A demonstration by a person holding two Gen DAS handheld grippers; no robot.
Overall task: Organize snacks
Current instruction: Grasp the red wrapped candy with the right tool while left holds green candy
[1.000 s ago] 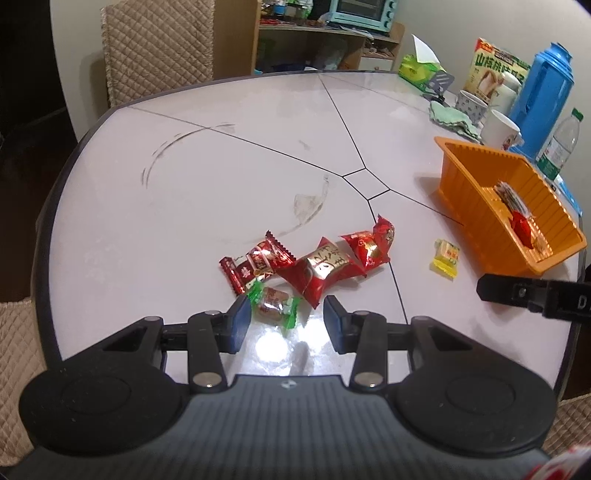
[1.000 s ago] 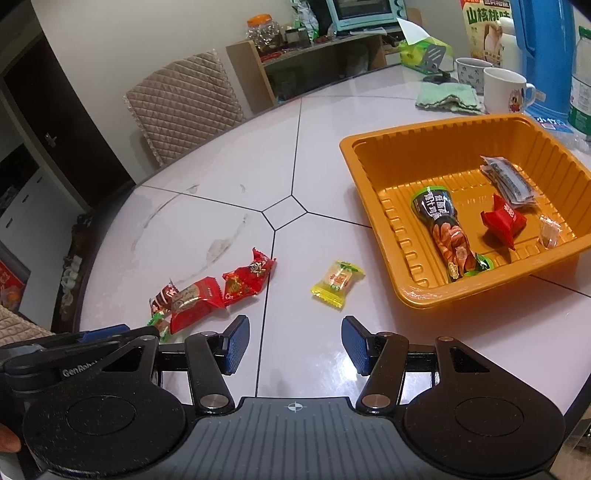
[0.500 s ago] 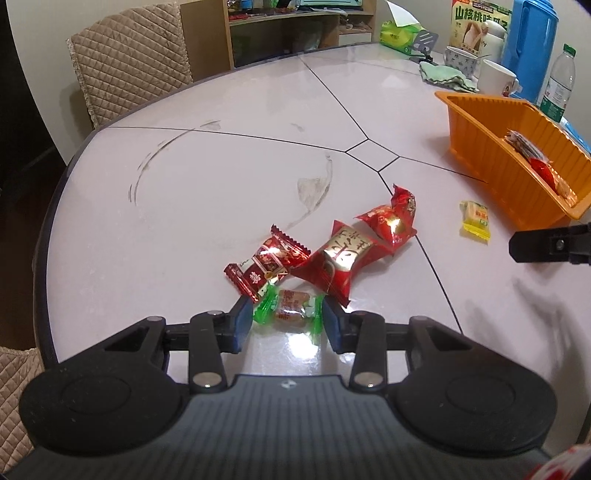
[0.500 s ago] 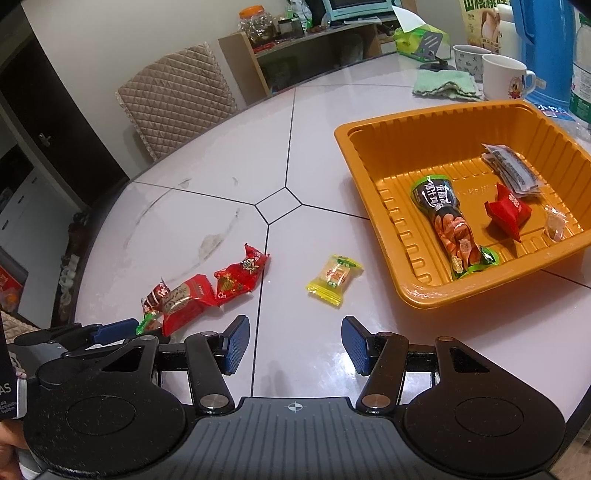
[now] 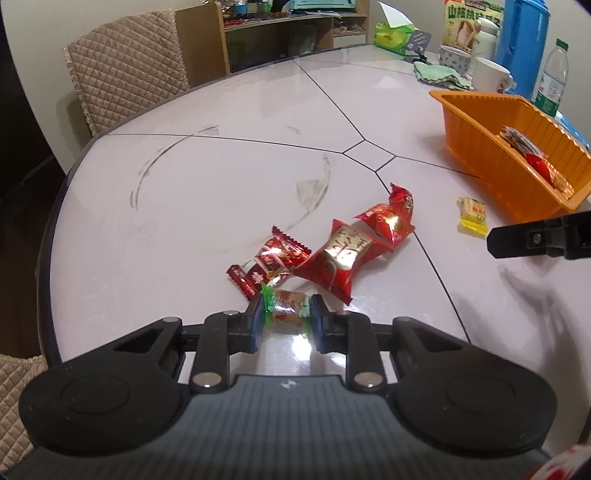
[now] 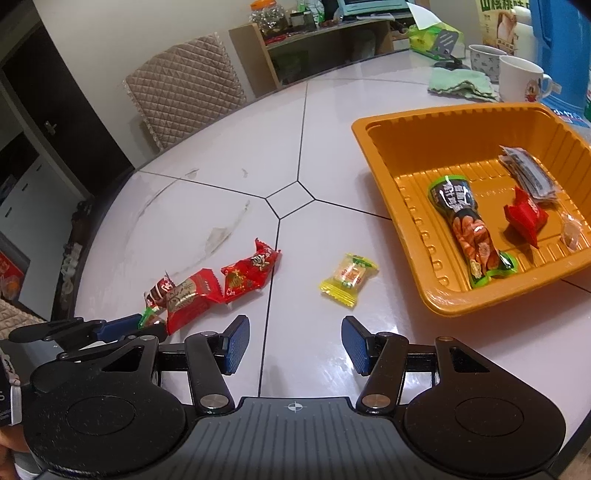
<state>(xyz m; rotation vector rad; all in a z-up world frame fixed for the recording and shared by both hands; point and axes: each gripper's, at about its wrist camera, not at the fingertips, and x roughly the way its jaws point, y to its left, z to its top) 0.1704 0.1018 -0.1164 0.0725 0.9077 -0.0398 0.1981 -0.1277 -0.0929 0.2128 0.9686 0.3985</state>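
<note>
My left gripper (image 5: 286, 321) is closing its jaws on a small brown candy with green twisted ends (image 5: 286, 312), and the pads press on both ends at the table surface. Just beyond it lie a dark red bar (image 5: 271, 262) and two red packets (image 5: 340, 258) (image 5: 391, 218). A yellow candy (image 6: 349, 277) lies ahead of my right gripper (image 6: 295, 343), which hovers open with nothing between its fingers. The orange tray (image 6: 388, 177) at the right holds a long green-and-black snack pack (image 6: 465, 229), a red packet (image 6: 524, 218) and several small wrappers.
The round white table (image 5: 221, 184) has dark seams and smudges. At its far right stand two mugs (image 6: 521, 79), a green cloth (image 6: 461, 85), a blue thermos (image 5: 521, 48), a water bottle (image 5: 552, 79) and a tissue pack (image 5: 393, 33). A quilted chair (image 5: 125, 62) and a shelf sit behind.
The left jaws have closed in onto the green-ended candy, and the left view has rolled level. The right gripper has stayed still and open.
</note>
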